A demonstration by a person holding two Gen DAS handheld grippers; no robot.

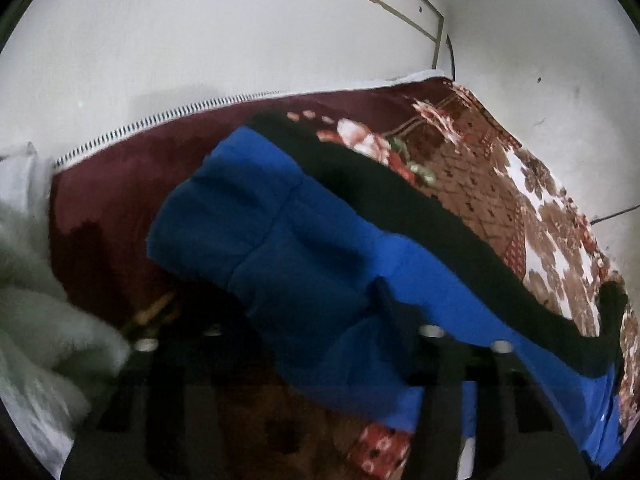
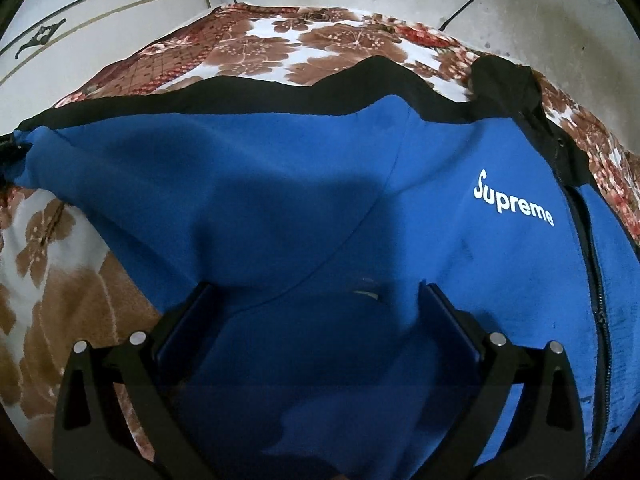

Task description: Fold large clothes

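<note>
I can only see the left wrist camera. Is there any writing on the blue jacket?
Observer: Yes, the jacket says "Supreme" in white letters.
Operator: Does the jacket have a zipper?
Observer: Yes, a black zipper runs down beside the word.
Operator: What is the other gripper doing?
Observer: The right gripper is open, with blue cloth between its fingers.

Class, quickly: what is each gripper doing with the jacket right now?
Left gripper: closed on a fold of the blue jacket.
Right gripper: open, jaws wide over the jacket, gripping nothing.
</note>
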